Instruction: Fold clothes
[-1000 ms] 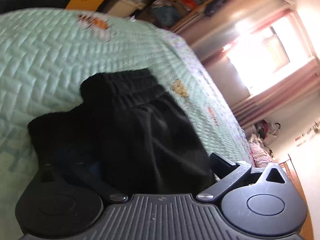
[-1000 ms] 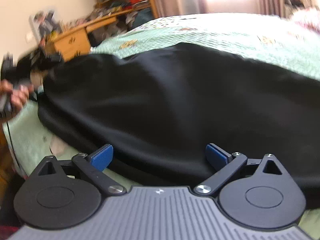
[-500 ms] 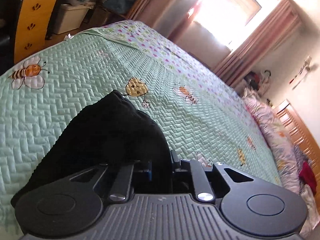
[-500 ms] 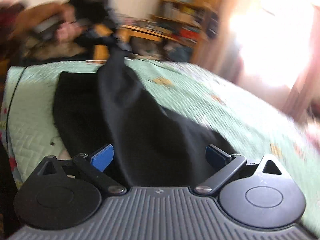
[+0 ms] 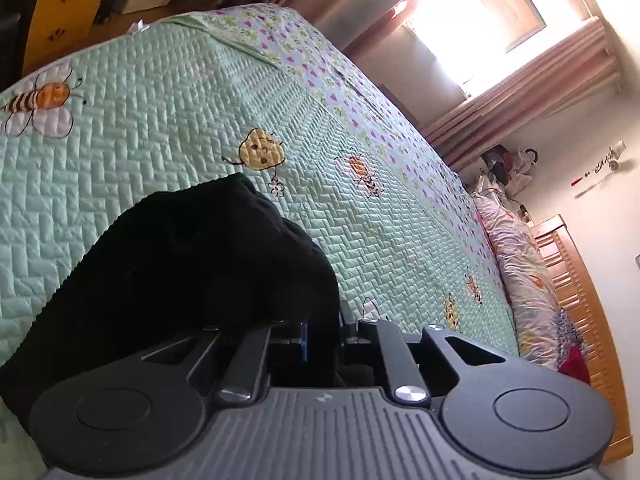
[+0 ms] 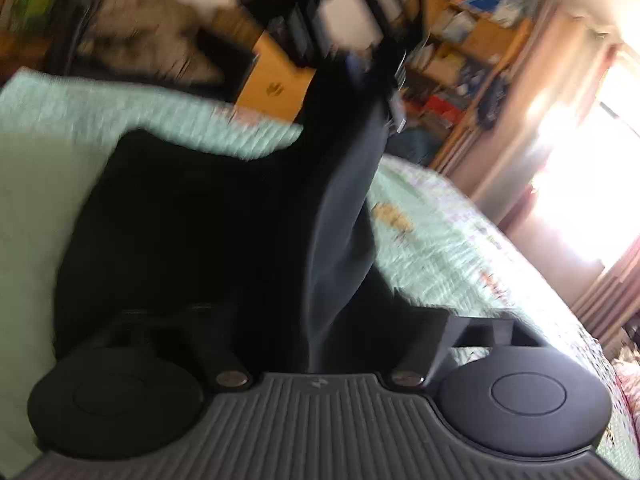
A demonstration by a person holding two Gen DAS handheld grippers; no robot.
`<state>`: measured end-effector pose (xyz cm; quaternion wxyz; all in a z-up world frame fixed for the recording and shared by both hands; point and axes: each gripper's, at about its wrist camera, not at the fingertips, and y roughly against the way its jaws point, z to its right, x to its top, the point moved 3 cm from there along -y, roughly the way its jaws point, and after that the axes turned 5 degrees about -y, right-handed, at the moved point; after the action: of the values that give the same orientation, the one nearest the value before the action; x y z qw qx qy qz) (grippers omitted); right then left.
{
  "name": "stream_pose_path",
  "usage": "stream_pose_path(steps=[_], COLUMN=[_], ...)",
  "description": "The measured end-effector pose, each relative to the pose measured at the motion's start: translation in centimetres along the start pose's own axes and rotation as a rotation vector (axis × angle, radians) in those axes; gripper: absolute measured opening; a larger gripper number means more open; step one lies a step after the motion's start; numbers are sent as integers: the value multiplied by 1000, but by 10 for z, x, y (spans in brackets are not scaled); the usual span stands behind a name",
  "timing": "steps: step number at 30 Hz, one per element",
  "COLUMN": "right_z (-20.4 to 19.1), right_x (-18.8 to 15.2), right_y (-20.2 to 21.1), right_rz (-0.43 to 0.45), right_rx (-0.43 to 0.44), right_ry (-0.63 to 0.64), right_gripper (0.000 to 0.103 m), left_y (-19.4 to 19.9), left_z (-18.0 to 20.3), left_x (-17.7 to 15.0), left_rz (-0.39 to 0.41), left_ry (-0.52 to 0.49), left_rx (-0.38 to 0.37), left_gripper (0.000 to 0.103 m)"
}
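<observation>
Left wrist view: left hand-held gripper [image 5: 320,334] pinching black soft-fabric garment [image 5: 192,272], bunched near-left on mint-green quilted bedspread w/ bee motifs [image 5: 168,92]. Right wrist view (blurred): right hand-held gripper [image 6: 320,320] jaws closing, garment betw. them; contact unclear. Step: secure both grips, lift evenly, keep edge taut. Legible writing/brands: none.

The green quilt [image 5: 168,120] lies bare and flat across most of the bed, open for passing. The black garment [image 5: 192,264] blocks the near side. Pillows [image 5: 520,264] and a wooden headboard [image 5: 576,296] close the far end.
</observation>
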<state>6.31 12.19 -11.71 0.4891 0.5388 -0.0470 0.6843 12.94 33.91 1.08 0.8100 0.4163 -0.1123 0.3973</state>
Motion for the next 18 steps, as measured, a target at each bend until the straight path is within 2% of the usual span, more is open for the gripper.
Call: stream_pose_path(steps=[2, 3, 4, 7, 9, 14, 15, 18], right_z=[11, 16, 22, 51, 69, 95, 98, 101], right_x=[-5, -2, 0, 10, 18, 30, 30, 26], right_y=[0, 3, 8, 22, 25, 25, 26, 26], right_rz=[-12, -2, 16, 41, 39, 6, -2, -19], right_rx=[4, -12, -34, -35, -15, 43, 49, 56], right_ry=[-14, -18, -19, -110, -179, -287, -298, -313], right_gripper=[12, 8, 8, 8, 8, 8, 8, 8], left_y=[4, 6, 8, 11, 10, 14, 16, 19], left_z=[-8, -13, -18, -37, -46, -67, -71, -87], left_x=[-2, -3, -3, -4, -6, -29, -35, -54], left_rz=[8, 15, 22, 31, 43, 114, 135, 156], left_ry=[35, 53, 79, 165, 207, 313, 331, 374], left_rx=[-25, -40, -65, -160, -181, -294, -305, -317], left_gripper=[14, 15, 16, 33, 56, 88, 92, 94])
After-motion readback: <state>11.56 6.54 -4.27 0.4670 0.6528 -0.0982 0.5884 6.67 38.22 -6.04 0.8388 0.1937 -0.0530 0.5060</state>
